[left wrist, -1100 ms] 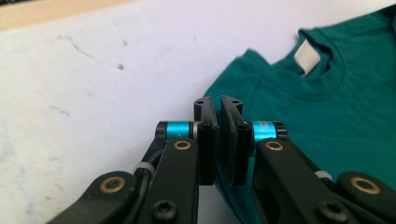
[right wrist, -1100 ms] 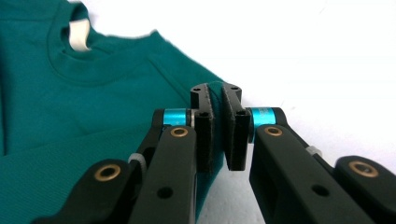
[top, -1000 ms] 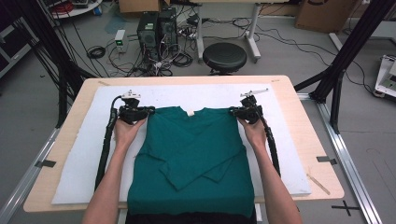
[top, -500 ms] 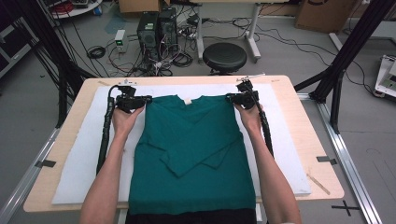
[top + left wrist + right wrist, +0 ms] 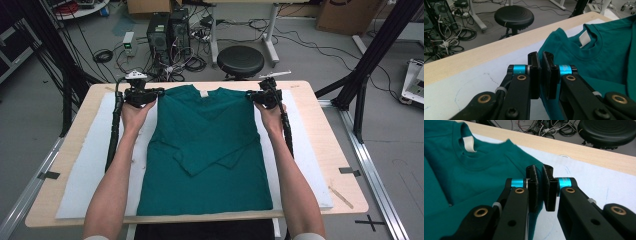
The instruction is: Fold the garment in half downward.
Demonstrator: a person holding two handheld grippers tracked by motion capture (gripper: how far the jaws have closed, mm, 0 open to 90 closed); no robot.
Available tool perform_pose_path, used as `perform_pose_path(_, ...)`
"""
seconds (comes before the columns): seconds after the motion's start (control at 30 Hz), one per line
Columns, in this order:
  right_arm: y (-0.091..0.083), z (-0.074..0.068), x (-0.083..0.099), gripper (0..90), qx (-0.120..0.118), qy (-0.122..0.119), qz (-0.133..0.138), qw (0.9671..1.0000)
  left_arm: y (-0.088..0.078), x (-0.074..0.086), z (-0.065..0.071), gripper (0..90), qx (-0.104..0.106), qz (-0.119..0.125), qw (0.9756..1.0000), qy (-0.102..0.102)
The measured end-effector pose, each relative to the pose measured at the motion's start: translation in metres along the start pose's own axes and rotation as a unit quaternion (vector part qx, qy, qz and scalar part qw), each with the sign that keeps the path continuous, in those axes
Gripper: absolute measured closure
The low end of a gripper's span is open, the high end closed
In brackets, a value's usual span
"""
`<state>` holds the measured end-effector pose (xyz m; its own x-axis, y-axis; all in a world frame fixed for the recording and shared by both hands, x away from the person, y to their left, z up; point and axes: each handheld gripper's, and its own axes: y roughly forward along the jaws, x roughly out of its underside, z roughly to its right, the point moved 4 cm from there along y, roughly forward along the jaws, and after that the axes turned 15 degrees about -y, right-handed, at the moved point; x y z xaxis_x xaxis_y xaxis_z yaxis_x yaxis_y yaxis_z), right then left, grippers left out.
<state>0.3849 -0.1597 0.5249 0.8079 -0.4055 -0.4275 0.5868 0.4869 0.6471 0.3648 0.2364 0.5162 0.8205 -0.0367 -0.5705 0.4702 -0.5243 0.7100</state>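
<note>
A teal long-sleeved shirt (image 5: 205,150) lies flat on a white mat (image 5: 90,165), its sleeves folded across the chest and its collar at the table's far edge. My left gripper (image 5: 150,95) is shut on the shirt's left shoulder, and my right gripper (image 5: 256,96) is shut on the right shoulder. In the left gripper view the pads (image 5: 541,56) pinch the teal cloth (image 5: 599,50) beside the collar and its white label. The right gripper view has the pads (image 5: 539,170) closed on the other shoulder's edge of the shirt (image 5: 461,175). The hem hangs over the near edge.
The wooden table (image 5: 340,150) shows bare strips around the mat. A thin wooden stick (image 5: 341,196) lies near the front right corner. Beyond the far edge stand a black stool (image 5: 240,61), computer towers (image 5: 167,30) and loose cables. Black frame posts rise at both sides.
Both hands have moved toward the far edge of the table and slightly up, dragging the shirt with them. The shoulders are spread wider apart and the collar now lies near the far edge.
</note>
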Motion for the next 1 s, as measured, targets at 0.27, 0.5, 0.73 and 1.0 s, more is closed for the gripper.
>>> perform_pose_path(0.27, -0.009, 0.001, -0.004, 85.2, -0.012, 0.004, 0.028, 0.9995, -0.008, -0.004, 0.003, 85.1, 0.020, 0.017, 0.9997, 0.000)
perform_pose_path(0.5, -0.019, 0.005, -0.006, 85.1, -0.015, 0.010, 0.056, 0.9982, -0.011, -0.007, 0.005, 85.1, 0.037, 0.036, 0.9987, 0.003)
perform_pose_path(0.73, -0.013, 0.002, 0.001, 85.0, -0.028, 0.000, 0.017, 0.9995, -0.007, 0.003, 0.008, 84.9, 0.029, 0.007, 0.9995, 0.013)
perform_pose_path(1.0, -0.018, -0.005, 0.006, 84.9, -0.041, -0.010, 0.011, 0.9991, -0.018, 0.016, 0.010, 84.8, 0.030, 0.002, 0.9994, 0.018)
